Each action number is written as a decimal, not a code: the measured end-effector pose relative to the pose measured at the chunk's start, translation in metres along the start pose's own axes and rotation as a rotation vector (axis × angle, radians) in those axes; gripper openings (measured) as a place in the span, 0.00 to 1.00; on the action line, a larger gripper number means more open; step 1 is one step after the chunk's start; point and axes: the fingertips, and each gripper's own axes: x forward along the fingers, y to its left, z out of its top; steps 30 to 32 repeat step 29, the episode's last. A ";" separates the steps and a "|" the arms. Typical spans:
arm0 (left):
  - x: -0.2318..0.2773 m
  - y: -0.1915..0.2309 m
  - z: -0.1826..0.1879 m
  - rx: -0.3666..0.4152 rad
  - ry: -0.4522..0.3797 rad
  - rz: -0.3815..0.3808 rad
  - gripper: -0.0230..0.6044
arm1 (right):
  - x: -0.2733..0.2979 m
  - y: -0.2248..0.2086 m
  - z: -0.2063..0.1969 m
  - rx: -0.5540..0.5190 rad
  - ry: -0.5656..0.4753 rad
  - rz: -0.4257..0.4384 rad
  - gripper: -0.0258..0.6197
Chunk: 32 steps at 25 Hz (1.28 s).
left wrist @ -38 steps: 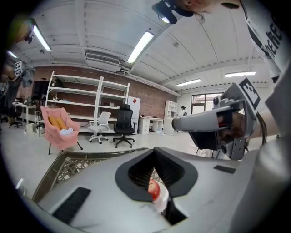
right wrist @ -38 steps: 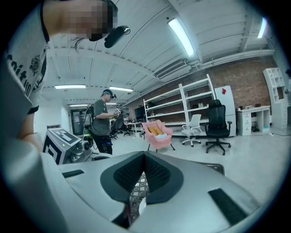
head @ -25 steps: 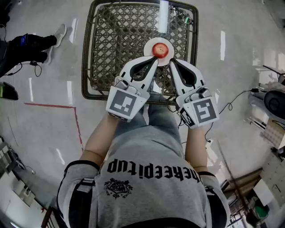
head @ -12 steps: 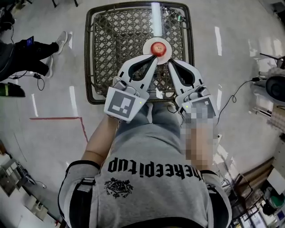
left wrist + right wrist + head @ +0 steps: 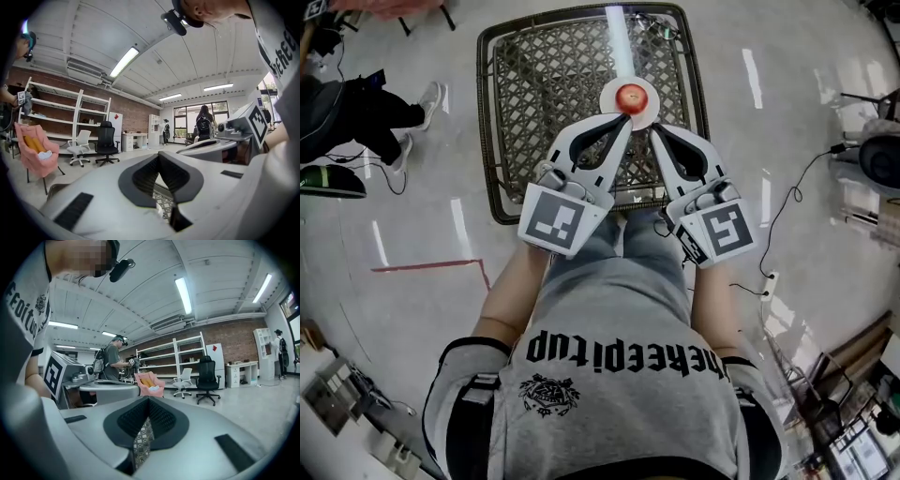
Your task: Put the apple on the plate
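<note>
Red apple (image 5: 630, 96): sits at the middle of the plate, upper centre of the head view, with no jaw touching it.
White plate (image 5: 608, 97): lies flat on the far half of the table (image 5: 534, 84). With the fruit already on it, the placing looks complete.
Left gripper (image 5: 623, 118): jaws pressed together with nothing between them. Its own view shows only lattice past the closed tips. In the head view its tip lies against the plate's near edge, though contact cannot be judged.
Right gripper (image 5: 655, 130): likewise closed and empty, its tip just below and right of the plate.
Why held so: the two tools angle inward like a V toward the plate. Being empty and clear of the fruit, they seem simply parked, not working.
Wicker table: an open woven lattice in a dark frame. A bright streak across it hints at a glossy top, which would let a plate slide if nudged.
Floor (image 5: 412, 206): pale and shiny, with red tape (image 5: 431, 265) at the left and a cable (image 5: 789, 199) at the right.
Room: the left gripper view shows a brick wall (image 5: 136, 115), white shelves (image 5: 61, 108), a black office chair (image 5: 107, 143) and strip lights (image 5: 124, 61). Other people stand in the distance.
</note>
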 end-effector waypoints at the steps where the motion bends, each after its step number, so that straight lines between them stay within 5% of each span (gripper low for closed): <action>1: -0.002 -0.001 0.002 0.003 -0.002 -0.004 0.10 | -0.001 0.002 0.001 0.001 -0.003 -0.004 0.05; 32: -0.044 0.003 0.012 0.036 -0.040 -0.009 0.10 | 0.002 0.045 0.019 -0.022 -0.051 0.001 0.05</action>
